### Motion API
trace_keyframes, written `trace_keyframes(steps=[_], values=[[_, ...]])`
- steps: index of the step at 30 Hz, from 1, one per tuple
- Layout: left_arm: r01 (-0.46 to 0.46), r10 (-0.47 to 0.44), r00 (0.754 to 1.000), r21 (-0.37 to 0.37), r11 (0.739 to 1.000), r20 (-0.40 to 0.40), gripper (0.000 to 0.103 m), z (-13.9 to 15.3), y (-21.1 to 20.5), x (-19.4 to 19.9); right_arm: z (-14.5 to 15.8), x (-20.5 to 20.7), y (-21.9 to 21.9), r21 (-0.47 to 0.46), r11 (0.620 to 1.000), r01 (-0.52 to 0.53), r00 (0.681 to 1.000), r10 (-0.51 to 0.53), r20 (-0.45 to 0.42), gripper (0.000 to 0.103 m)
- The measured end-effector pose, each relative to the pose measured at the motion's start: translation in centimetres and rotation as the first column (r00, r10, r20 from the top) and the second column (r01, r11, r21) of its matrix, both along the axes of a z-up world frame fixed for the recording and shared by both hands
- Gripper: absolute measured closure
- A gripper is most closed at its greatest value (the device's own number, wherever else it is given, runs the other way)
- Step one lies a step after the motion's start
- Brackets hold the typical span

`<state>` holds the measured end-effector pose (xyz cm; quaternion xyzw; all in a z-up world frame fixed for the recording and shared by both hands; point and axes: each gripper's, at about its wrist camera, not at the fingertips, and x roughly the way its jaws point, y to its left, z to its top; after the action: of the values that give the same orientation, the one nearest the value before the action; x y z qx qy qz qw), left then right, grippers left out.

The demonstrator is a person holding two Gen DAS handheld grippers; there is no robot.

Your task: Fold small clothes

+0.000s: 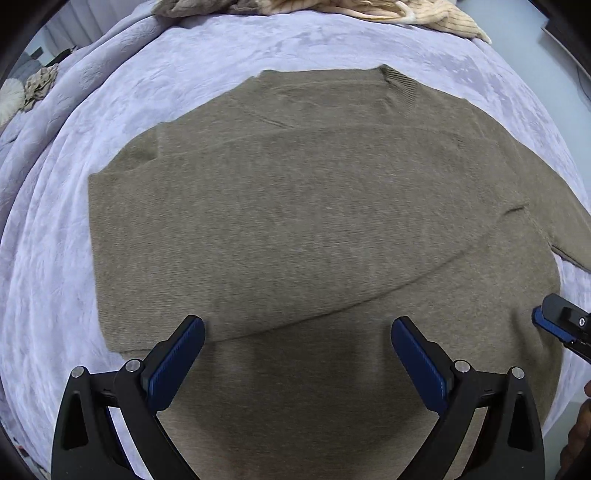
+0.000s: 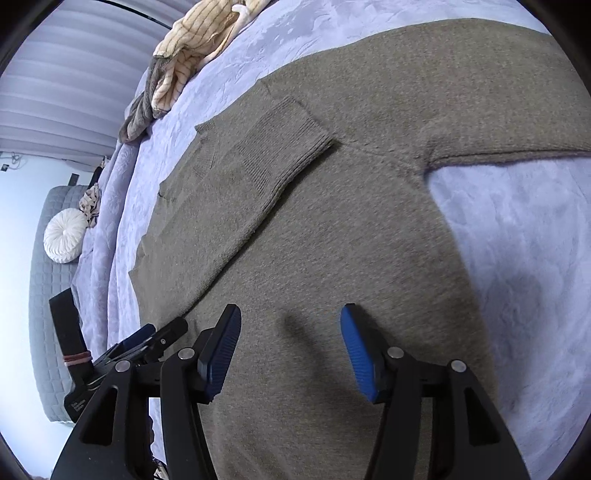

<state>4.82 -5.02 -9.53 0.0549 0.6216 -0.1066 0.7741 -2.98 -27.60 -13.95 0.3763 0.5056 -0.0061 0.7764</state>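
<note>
An olive-brown knit sweater (image 1: 295,206) lies flat on a lavender bedspread (image 1: 155,74). One sleeve is folded across its body, its ribbed cuff (image 2: 284,147) on the chest. The other sleeve (image 2: 517,122) stretches out sideways. My left gripper (image 1: 297,332) is open and empty, just above the sweater's near part. My right gripper (image 2: 290,325) is open and empty over the sweater's body. The right gripper shows at the right edge of the left wrist view (image 1: 561,325). The left gripper shows at the lower left of the right wrist view (image 2: 147,343).
A pile of cream striped and grey clothes (image 1: 332,9) lies at the far edge of the bed, also in the right wrist view (image 2: 184,55). A grey quilted seat (image 2: 48,295) with a white round cushion (image 2: 62,236) stands beyond the bed.
</note>
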Motion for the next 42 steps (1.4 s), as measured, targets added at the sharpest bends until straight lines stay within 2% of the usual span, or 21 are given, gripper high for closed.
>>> trace_keyframes(steps=[10,17,20,24,26,28,31,37,39,42], values=[[0.066,-0.067,0.998,-0.027,0.997,-0.015,0.002,-0.1,-5.9,-0.1,-0.1,-1.6,-4.0,0.052,0.995,0.09,0.995,-0.091,0.026,0.043],[0.07,-0.069,0.998,-0.069,0.995,0.006,0.002,0.6,-10.6,1.3,0.4,-2.8,-8.8,0.027,0.985,0.173,0.984,-0.174,0.048,0.043],[0.063,-0.059,0.997,-0.07,0.996,0.054,0.002,1.1,-12.3,2.6,0.6,-3.9,-11.9,0.031,0.968,0.249,0.967,-0.25,0.055,0.043],[0.032,-0.024,0.994,-0.075,0.997,0.107,0.002,1.1,-14.0,5.9,0.8,-6.0,-16.4,0.029,0.93,0.366,0.928,-0.367,0.07,0.043],[0.026,-0.019,0.996,-0.075,0.997,0.091,0.002,0.3,-15.1,6.7,0.8,-7.4,-18.6,0.04,0.899,0.436,0.895,-0.438,0.08,0.043],[0.04,-0.037,0.998,-0.06,0.997,0.048,0.002,-0.9,-16.0,6.9,0.8,-8.8,-20.7,0.069,0.859,0.508,0.854,-0.512,0.09,0.043],[0.065,-0.064,0.994,-0.008,0.998,0.094,0.002,-1.5,-17.1,6.3,0.6,-10.6,-23.2,0.122,0.796,0.593,0.79,-0.604,0.101,0.043],[0.063,-0.062,0.995,-0.015,0.998,0.083,0.001,-1.7,-17.1,6.0,-0.4,-11.7,-26.1,0.23,0.707,0.669,0.702,-0.702,0.121,0.043],[0.063,-0.062,0.995,-0.019,0.998,0.077,0.001,-1.4,-16.1,5.5,-0.6,-11.4,-26.6,0.266,0.69,0.673,0.685,-0.718,0.128,0.043],[0.055,-0.052,0.996,-0.032,0.998,0.073,0.002,-1.2,-15.3,5.8,-0.5,-10.3,-26.7,0.305,0.696,0.65,0.696,-0.706,0.129,0.046]])
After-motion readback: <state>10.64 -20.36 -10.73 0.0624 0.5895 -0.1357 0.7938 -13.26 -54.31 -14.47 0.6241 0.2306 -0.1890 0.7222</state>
